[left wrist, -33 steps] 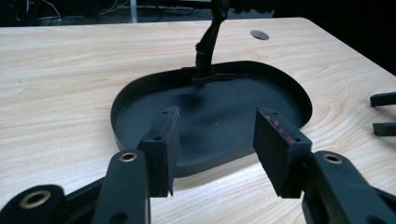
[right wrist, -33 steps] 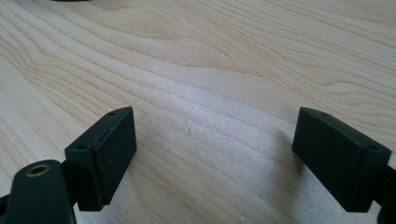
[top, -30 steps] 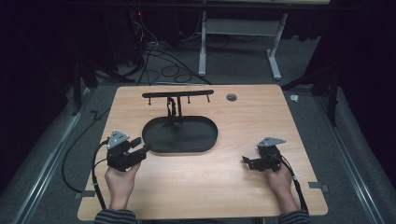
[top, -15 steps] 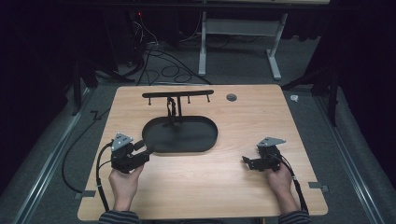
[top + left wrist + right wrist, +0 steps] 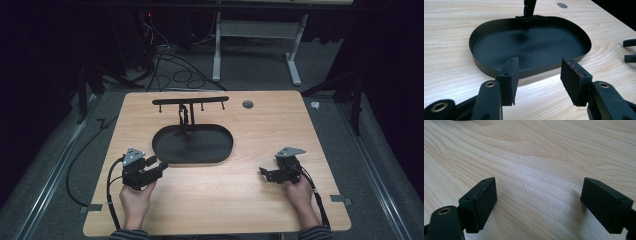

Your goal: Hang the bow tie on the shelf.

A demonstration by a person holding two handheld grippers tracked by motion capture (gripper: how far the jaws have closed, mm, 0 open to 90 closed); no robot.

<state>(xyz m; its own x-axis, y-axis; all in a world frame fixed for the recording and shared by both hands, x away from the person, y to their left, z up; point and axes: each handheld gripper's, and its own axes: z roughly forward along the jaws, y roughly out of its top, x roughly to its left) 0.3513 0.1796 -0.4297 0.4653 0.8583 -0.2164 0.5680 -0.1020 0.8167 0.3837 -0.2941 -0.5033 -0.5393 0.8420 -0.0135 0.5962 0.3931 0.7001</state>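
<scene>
A black oval tray (image 5: 220, 152) lies at the middle of the wooden table (image 5: 260, 125), with a black post rising from its far rim to a crossbar with small hooks (image 5: 190, 102). My left gripper (image 5: 159, 166) is held just off the tray's near left rim, open and holding nothing. From the left gripper view, the tray's wall (image 5: 534, 71) sits right beyond the open left gripper (image 5: 540, 75). My right gripper (image 5: 263, 173) rests on the table at the right, open with nothing in it. Bare wood shows between the jaws of the right gripper (image 5: 539, 200).
A small grey round cap (image 5: 247, 104) is set in the tabletop at the far right of the stand. Cables trail from both grippers over the near table edge. Dark floor with cables and a white desk frame (image 5: 295, 55) lies beyond the table.
My left gripper has moved right and slightly toward the near edge, ending closer to the tray's near left rim. The right gripper has stayed where it was.
</scene>
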